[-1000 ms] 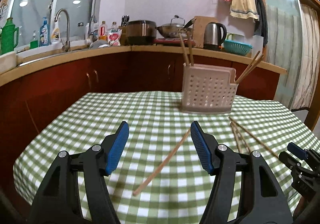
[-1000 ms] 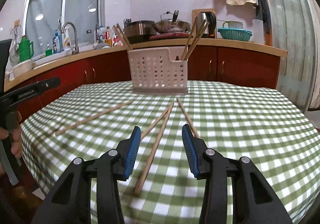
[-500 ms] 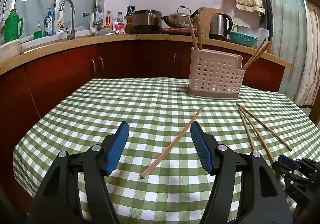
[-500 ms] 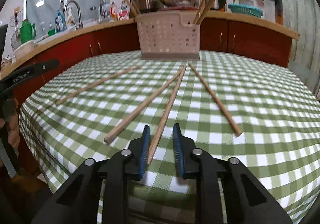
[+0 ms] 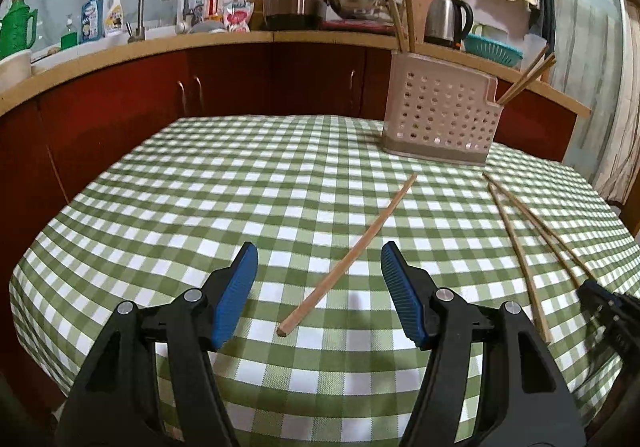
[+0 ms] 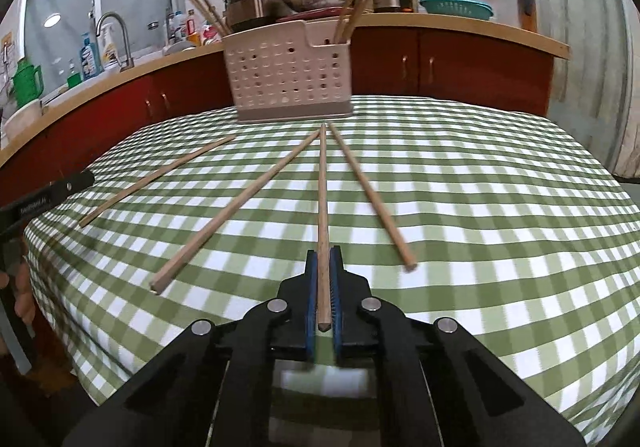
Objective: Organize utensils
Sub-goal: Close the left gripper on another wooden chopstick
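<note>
Several wooden chopsticks lie on the green checked tablecloth (image 6: 460,207). My right gripper (image 6: 323,259) is shut on the near end of the middle chopstick (image 6: 322,207), which points toward the pink perforated utensil holder (image 6: 288,75). Chopsticks lie either side of it, one to the left (image 6: 240,203) and one to the right (image 6: 368,191). My left gripper (image 5: 318,271) is open, its blue pads astride the near end of a lone chopstick (image 5: 352,251) without touching it. The holder (image 5: 440,119) has chopsticks standing in both its compartments.
A fourth chopstick (image 6: 156,179) lies far left in the right wrist view. The kitchen counter (image 5: 200,43) with sink, pots and kettle curves behind the table. The right gripper's tip (image 5: 612,311) shows at the right edge of the left wrist view.
My right gripper lowered, moved forward and closed onto the middle chopstick's near end. My left gripper came lower over the lone chopstick, still open.
</note>
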A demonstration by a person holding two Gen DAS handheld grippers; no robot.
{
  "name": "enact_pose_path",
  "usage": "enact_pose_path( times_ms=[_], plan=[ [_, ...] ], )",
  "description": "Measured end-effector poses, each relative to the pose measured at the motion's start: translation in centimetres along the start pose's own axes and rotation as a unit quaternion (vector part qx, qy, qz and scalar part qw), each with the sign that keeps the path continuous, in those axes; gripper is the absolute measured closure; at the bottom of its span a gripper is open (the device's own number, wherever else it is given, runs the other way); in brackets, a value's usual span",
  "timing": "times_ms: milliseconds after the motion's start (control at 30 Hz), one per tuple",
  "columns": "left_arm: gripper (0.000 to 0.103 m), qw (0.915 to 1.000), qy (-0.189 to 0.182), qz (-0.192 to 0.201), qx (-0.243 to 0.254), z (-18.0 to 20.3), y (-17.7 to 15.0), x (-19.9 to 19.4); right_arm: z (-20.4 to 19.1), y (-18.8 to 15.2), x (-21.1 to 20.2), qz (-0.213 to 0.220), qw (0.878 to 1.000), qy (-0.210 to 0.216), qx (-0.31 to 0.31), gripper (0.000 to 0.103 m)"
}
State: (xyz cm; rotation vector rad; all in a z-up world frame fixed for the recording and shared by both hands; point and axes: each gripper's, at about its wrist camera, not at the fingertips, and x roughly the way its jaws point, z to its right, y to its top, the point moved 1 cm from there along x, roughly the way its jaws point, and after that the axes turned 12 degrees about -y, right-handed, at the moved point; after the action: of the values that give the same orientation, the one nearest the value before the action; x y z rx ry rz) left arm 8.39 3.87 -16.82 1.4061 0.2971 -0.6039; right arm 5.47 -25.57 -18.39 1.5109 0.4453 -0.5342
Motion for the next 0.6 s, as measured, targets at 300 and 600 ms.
enact_pose_path(
  times_ms=[300, 600],
  plan=[
    [0.056, 0.9976, -0.007, -0.063, -0.028, -1.2, -1.3, 2.6, 0.3, 0.2, 0.3, -0.001, 1.000, 0.005, 0.003, 0.096],
    [0.086, 0.9972, -0.021, -0.071, 0.013, 0.5, -2.0, 2.4, 0.4, 0.3, 0.4, -0.001, 1.000, 0.009, 0.005, 0.096]
  ],
)
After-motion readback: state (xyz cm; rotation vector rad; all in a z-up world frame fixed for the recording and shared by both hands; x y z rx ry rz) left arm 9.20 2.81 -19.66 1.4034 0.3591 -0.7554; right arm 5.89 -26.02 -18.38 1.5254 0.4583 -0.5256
